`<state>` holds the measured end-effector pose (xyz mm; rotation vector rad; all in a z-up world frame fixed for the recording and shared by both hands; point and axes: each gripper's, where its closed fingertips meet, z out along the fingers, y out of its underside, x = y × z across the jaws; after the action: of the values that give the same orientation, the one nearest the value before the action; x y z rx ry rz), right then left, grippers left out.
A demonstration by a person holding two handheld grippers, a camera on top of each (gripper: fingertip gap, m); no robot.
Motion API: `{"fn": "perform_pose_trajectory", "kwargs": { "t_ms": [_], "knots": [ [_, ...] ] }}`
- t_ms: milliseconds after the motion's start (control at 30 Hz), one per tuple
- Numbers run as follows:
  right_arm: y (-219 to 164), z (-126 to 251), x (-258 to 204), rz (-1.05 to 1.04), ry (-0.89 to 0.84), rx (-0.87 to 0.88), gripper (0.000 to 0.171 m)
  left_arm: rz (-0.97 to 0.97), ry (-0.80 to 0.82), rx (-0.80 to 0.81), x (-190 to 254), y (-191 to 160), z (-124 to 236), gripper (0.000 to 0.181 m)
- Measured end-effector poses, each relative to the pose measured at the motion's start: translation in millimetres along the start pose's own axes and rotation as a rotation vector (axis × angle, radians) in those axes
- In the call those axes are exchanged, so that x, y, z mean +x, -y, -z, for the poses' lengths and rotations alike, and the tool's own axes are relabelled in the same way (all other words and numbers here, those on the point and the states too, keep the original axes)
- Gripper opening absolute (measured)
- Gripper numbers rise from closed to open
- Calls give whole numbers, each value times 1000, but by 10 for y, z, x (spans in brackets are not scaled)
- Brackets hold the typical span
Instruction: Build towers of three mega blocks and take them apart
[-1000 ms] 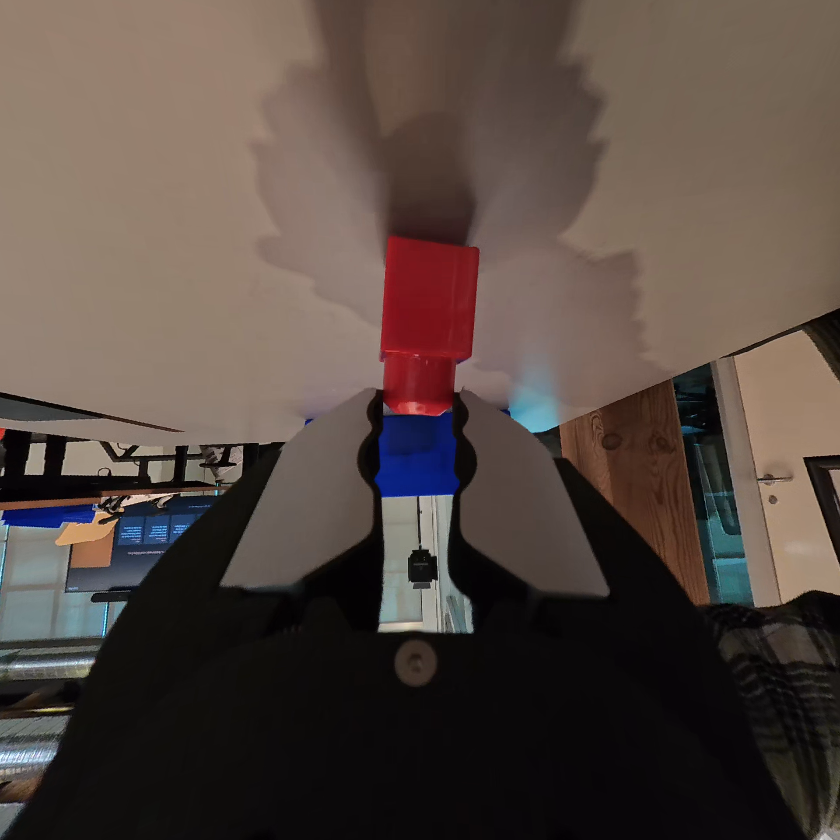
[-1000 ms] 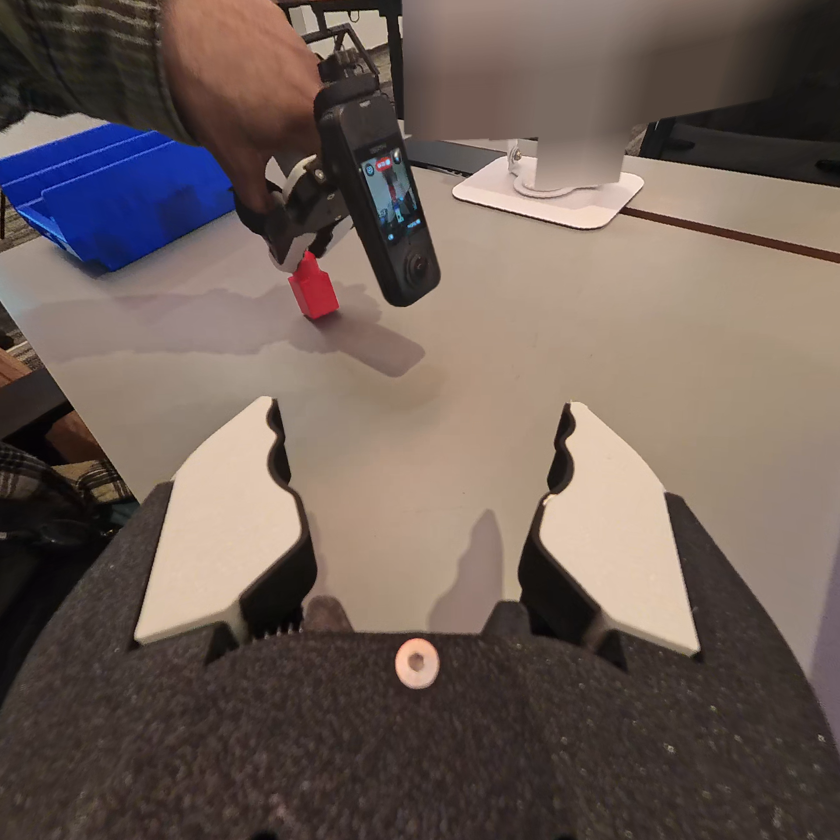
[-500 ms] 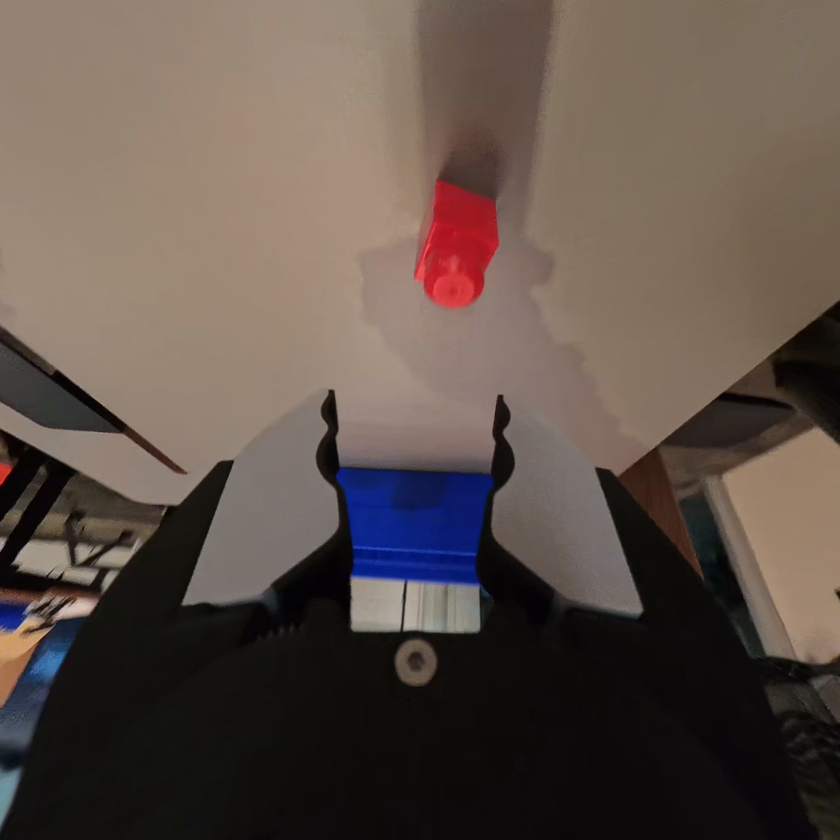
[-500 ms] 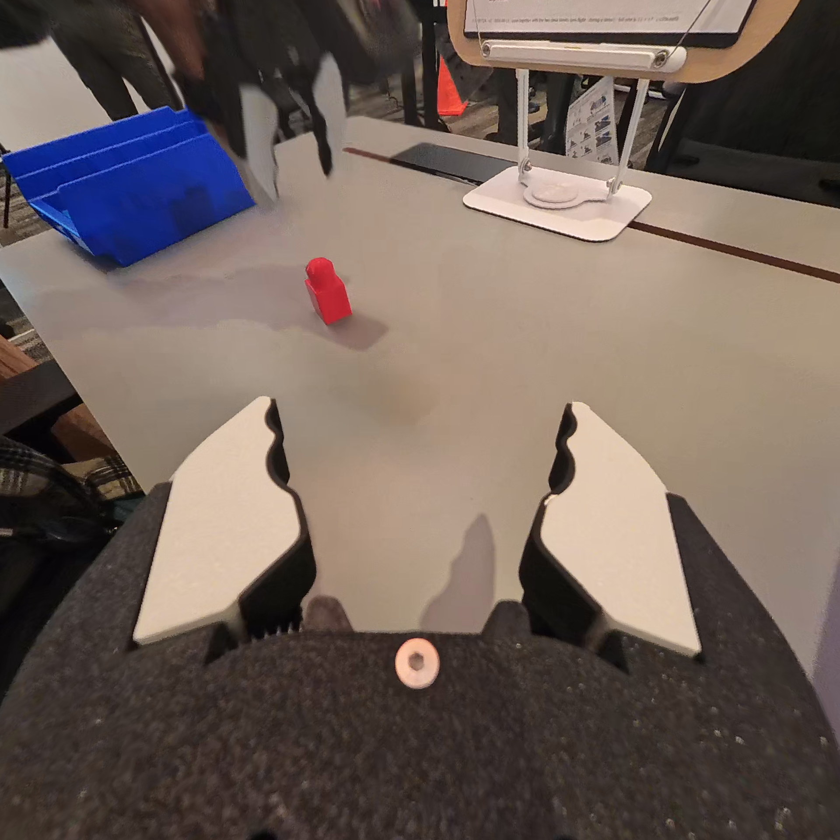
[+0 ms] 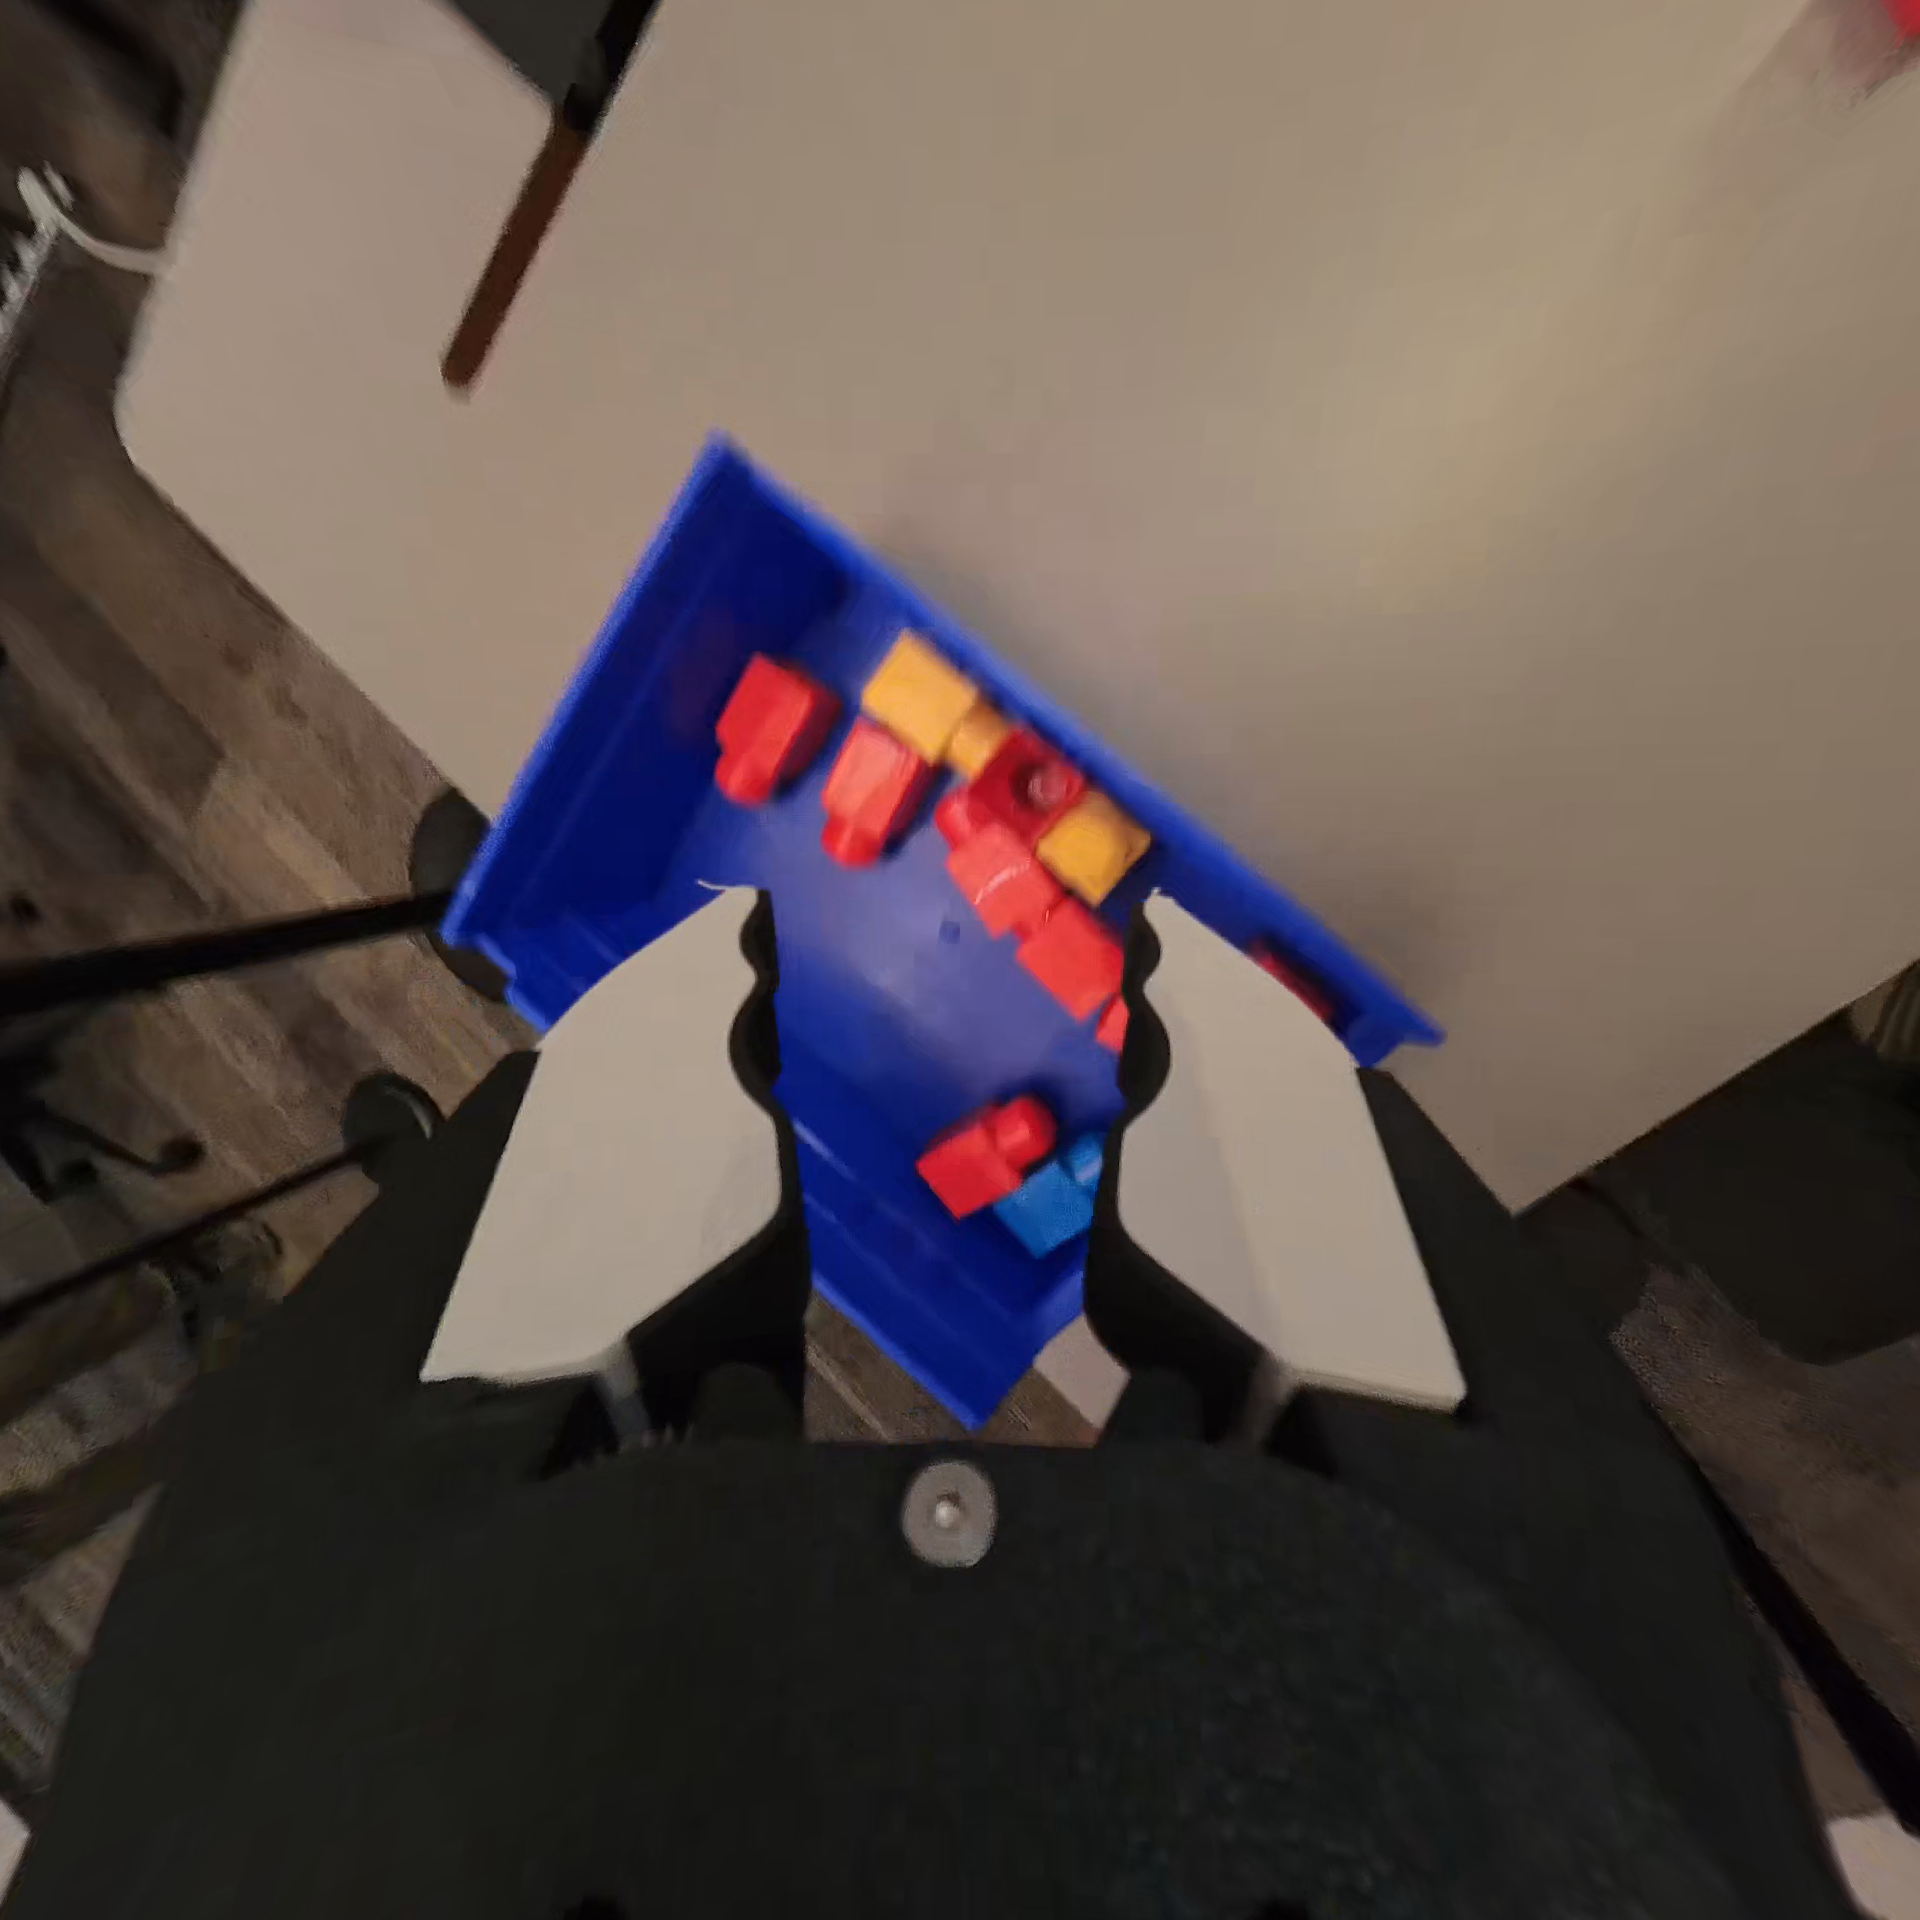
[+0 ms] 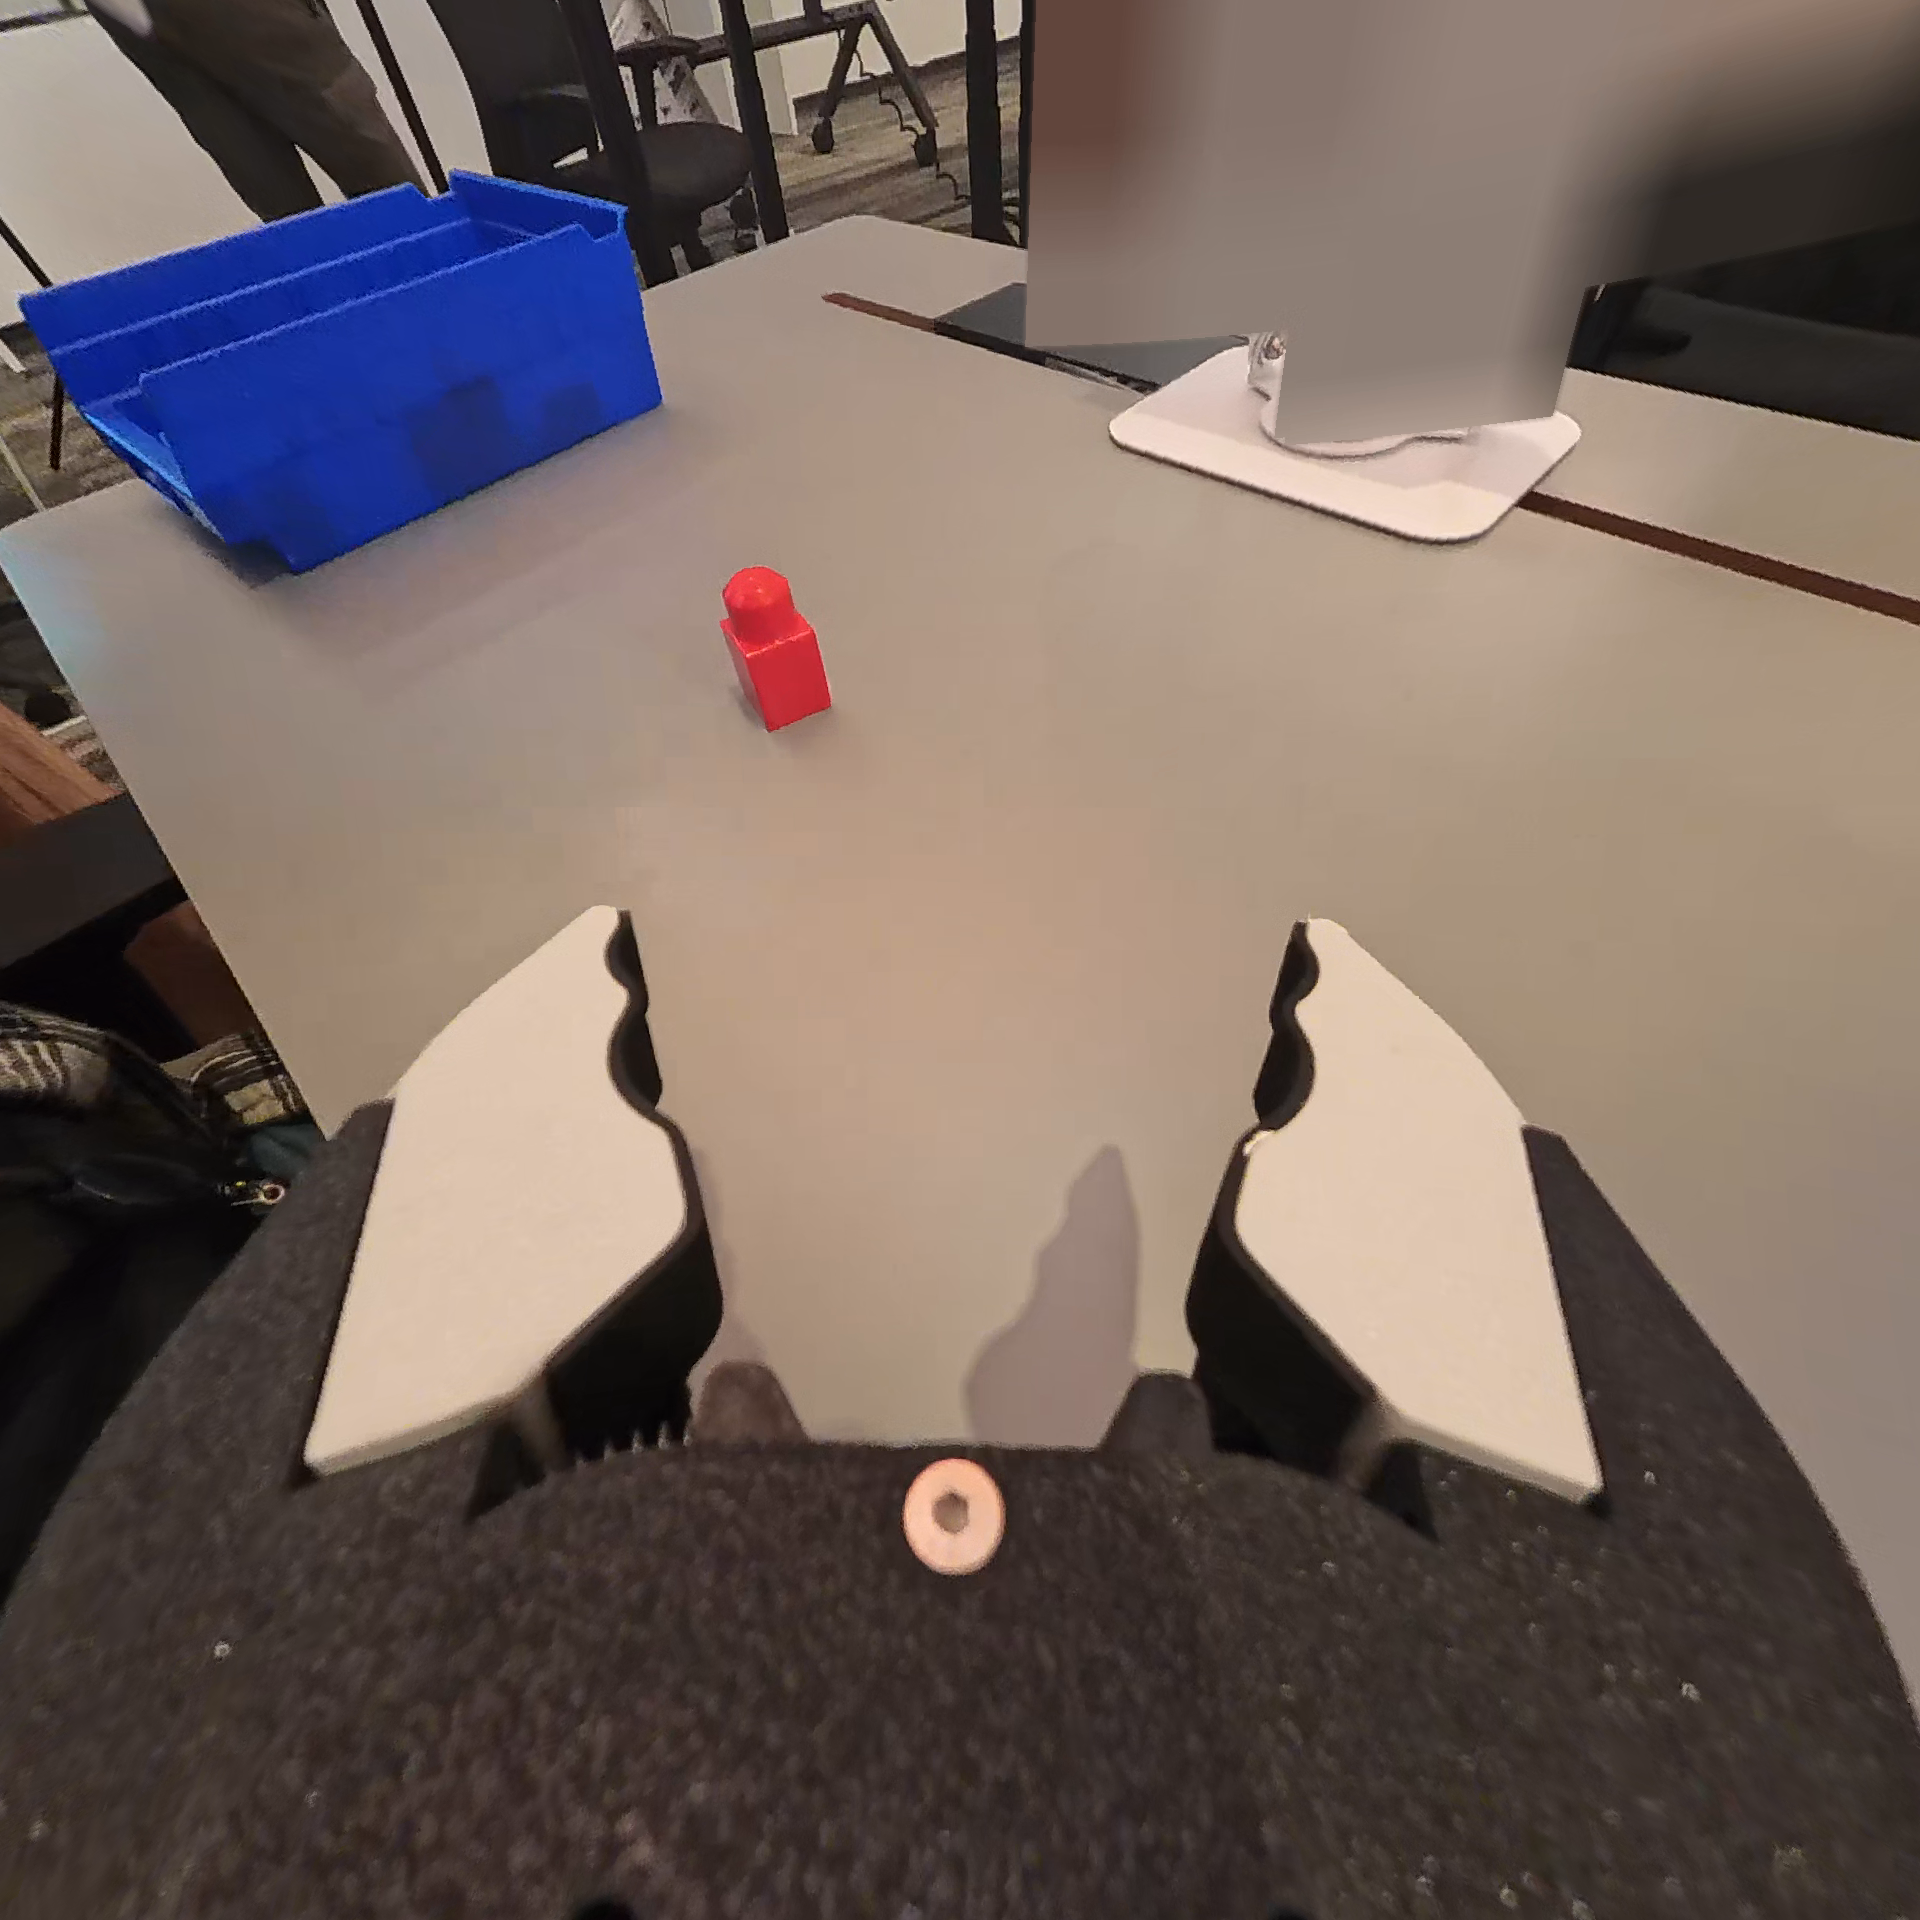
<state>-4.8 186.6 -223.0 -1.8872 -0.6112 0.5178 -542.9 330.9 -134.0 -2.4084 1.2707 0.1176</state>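
Mega blocks (image 5: 997, 831): loose in blue bin (image 5: 623, 748); one red block (image 6: 774, 649) upright on tabletop (image 6: 1143, 779). Light rigid plastic, probably slick; pinch flat sides. Left tool (image 5: 940, 925) and right tool (image 6: 961, 935) both spread, empty.

Left hand-held gripper (image 5: 940, 914) released red block (image 6: 775, 652), opened, swung from it to above blue bin (image 5: 613, 748).

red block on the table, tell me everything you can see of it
The single-stud red plastic mega block looks smooth and glossy: a cube-shaped body with one round stud on top. It stands upright, stud up, alone on the grey matte table, with only the tabletop touching it. It sits right of the blue plastic bin and ahead of the open right hand-held gripper, well apart from both.
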Motion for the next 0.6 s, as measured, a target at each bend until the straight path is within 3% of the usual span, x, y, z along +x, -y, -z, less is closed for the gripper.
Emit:
{"fn": "perform_pose_trajectory", "kwargs": {
  "t_ms": [100, 200, 333, 600],
  "knots": [
    [36, -59, -21, 12, 8, -9, 113, 20, -23, -88, -50, -548, -157, 60],
    [72, -134, -75, 21, 26, -17, 113, -22, -27, -163, -70, -847, -333, 60],
    [105, -200, -156, 48, 40, -34, 113, -44, -51, -175, -120, -899, -622, 60],
    [157, -168, -189, 82, 14, -56, 114, -37, -95, -83, -399, -654, -1305, 51]
  ]
}}
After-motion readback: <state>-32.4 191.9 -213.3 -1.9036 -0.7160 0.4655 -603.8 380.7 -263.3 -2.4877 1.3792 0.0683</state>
